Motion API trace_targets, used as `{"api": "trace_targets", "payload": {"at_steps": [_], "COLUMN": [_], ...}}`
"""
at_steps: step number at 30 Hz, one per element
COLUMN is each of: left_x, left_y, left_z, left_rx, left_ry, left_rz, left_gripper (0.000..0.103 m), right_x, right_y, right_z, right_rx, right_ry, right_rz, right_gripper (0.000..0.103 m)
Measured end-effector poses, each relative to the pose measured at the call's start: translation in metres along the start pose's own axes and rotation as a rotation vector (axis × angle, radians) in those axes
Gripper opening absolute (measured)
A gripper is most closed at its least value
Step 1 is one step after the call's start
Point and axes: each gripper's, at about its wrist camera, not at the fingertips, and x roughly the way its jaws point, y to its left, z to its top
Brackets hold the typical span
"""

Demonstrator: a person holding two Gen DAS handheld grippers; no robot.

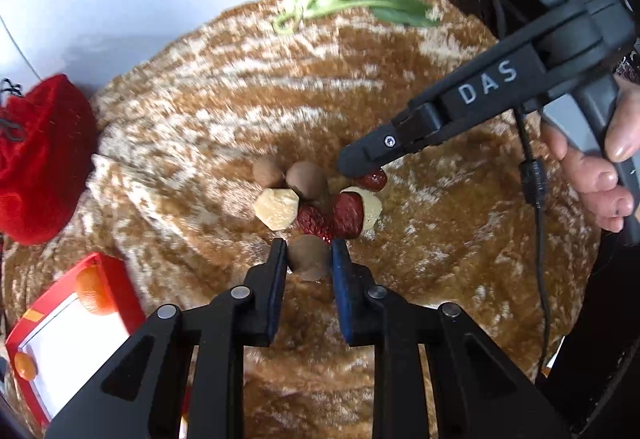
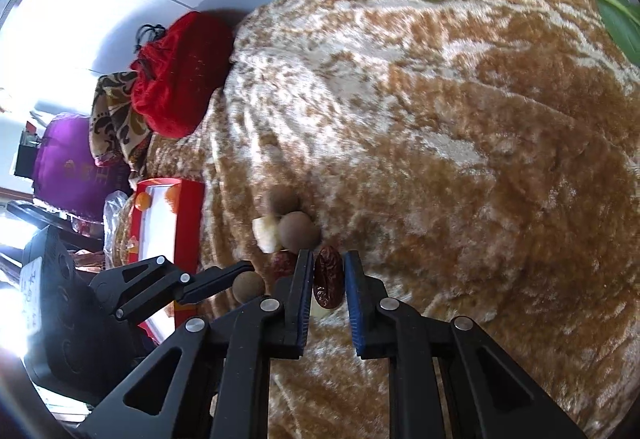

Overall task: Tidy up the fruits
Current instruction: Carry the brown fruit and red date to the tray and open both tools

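you are at the picking step: both tongs are clenched on fruit at the little heap on the brown plush cloth (image 1: 420, 251). your left gripper (image 1: 309, 251) grasps a round brown longan (image 1: 308, 258) at the near edge of the heap, and your right gripper (image 2: 328, 271) grasps a wrinkled red date (image 2: 328, 277) on the heap's far side. the other dates, longans and pale chunks lie touching one another. next, i judge, you lift each piece clear without dragging its neighbours, then carry it towards the red tray (image 1: 116, 279) at the left.
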Motion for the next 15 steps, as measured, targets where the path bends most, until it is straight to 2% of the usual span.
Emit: {"api": "trace_targets", "payload": {"at_steps": [4, 9, 12, 15], "left_x": [-0.028, -0.064, -0.084, -0.096], "left_y": [0.007, 0.026, 0.043, 0.066], "left_z": [-0.011, -0.028, -0.045, -0.07], "left_rx": [-0.034, -0.144, -0.24, -0.366], "left_ry": [-0.042, -0.089, -0.1, -0.083], "left_rz": [0.045, 0.103, 0.155, 0.243], "left_gripper": [0.02, 0.02, 0.02, 0.02], "right_x": [-0.012, -0.013, -0.003, 0.01], "right_y": [0.015, 0.046, 0.074, 0.104], "right_z": [-0.004, -0.014, -0.025, -0.034], "right_rx": [-0.024, -0.077, -0.127, -0.167], "right_ry": [-0.045, -0.059, -0.035, -0.012], "right_rz": [0.027, 0.085, 0.111, 0.154], "right_gripper": [0.016, 0.016, 0.016, 0.016]}}
